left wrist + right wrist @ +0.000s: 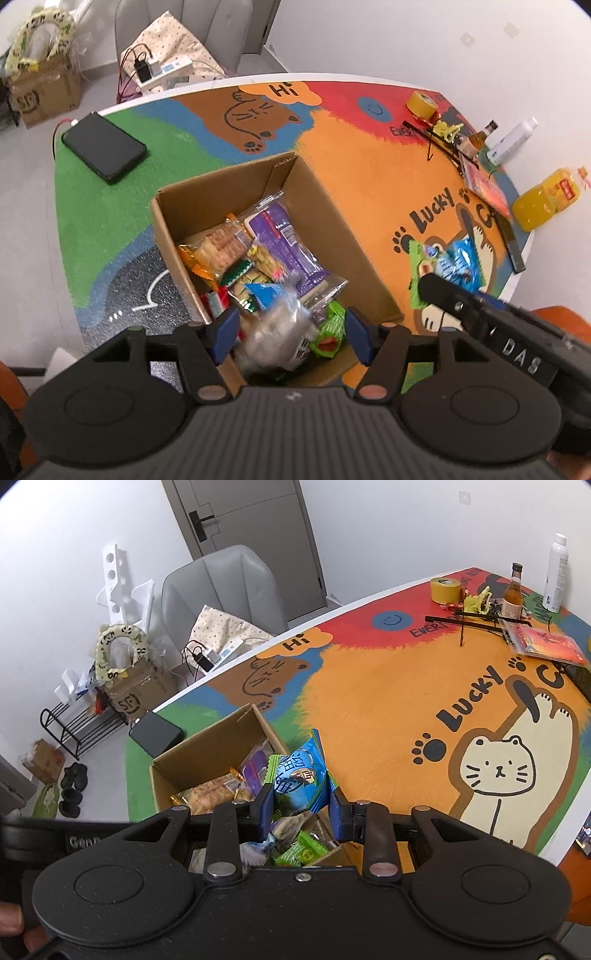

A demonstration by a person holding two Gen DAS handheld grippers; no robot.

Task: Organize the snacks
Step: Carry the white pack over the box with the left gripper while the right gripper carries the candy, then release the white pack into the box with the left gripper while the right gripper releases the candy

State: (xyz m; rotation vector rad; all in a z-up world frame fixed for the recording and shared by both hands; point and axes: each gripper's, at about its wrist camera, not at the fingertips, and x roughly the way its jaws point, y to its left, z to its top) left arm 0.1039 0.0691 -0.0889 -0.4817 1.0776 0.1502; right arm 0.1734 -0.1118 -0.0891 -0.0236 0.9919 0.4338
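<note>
Right wrist view shows the right gripper [301, 808] pinching a blue snack packet [301, 779] at centre frame above the cardboard box [207, 753], so it is best carried over the open middle before release, while the left gripper [291, 332] hangs spread over the box.
</note>
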